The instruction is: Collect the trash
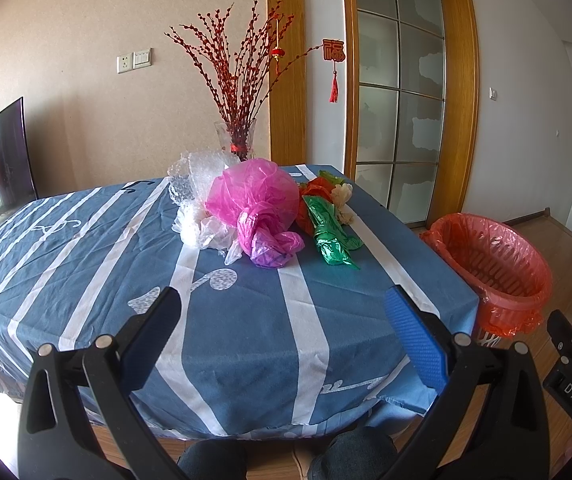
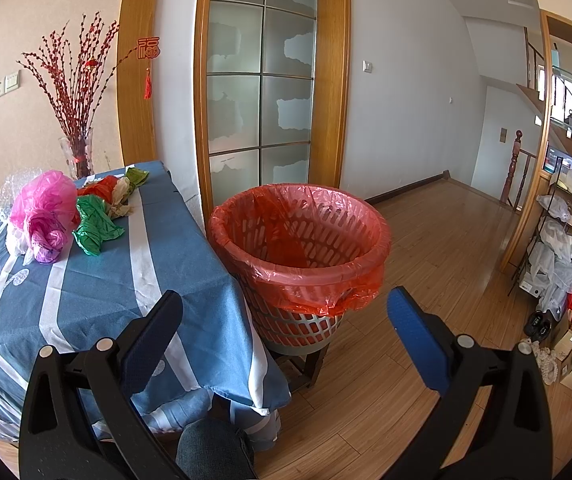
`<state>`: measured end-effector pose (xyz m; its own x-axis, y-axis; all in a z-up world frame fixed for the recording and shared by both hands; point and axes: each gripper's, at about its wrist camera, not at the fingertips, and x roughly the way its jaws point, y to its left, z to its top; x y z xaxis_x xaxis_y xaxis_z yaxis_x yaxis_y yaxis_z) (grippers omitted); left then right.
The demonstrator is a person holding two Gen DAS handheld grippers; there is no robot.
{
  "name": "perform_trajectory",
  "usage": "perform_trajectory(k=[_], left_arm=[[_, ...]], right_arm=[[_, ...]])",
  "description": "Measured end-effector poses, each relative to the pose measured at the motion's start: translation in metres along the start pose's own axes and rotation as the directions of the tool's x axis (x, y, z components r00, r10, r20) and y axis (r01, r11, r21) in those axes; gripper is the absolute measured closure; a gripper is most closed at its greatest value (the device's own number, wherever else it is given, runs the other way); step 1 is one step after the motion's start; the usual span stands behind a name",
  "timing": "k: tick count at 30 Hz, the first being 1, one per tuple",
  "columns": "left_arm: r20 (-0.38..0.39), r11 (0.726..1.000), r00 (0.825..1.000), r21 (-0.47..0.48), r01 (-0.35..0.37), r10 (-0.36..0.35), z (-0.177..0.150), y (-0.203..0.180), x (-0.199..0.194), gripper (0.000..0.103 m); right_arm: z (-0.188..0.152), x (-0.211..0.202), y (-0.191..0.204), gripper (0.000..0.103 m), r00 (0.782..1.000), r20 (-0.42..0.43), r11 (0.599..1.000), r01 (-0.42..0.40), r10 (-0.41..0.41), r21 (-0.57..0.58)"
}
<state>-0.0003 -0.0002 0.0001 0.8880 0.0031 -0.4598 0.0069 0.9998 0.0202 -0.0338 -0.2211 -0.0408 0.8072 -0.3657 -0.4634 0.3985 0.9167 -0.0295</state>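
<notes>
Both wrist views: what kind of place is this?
Most likely a lived-in home, a dining area. A table with a blue striped cloth, a vase of red branches with festive hangings, wood flooring and cluttered storage shelves suggest it.

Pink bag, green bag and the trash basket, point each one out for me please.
pink bag (image 1: 252, 196), left wrist view, on its puffed upper part.
green bag (image 2: 96, 226), right wrist view, on its crumpled middle.
trash basket (image 2: 300, 276), right wrist view, on its near rim.

Left wrist faces table (image 1: 246, 340) – right wrist faces bin (image 2: 300, 256) (both views share these).
</notes>
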Motion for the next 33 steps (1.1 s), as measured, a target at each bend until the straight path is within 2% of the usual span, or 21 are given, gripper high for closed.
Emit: perform_trajectory(k=[24,27,33], left_arm=[[-0.009,1.000,1.000,-0.003,-0.006,0.006,0.000,0.002,0.002,0.004],[-0.014,1.000,1.000,-0.012,-0.024,0.024,0.002,0.008,0.011,0.004],[-0.043,0.992,0.995,-0.088,-0.091,0.087,0.008,0.041,0.036,0.004]], right_arm=[[0.000,0.005,0.001,0.002,1.000,-0.005,1.000,0.002,-0.002,0.000],[0.006,0.010,0.002,0.002,1.000,-0.007,1.000,-0.012,0.012,-0.002],[0.023,0.026,0.026,0.002,0.994,0.002,0.993,-0.113,0.113,-0.019]])
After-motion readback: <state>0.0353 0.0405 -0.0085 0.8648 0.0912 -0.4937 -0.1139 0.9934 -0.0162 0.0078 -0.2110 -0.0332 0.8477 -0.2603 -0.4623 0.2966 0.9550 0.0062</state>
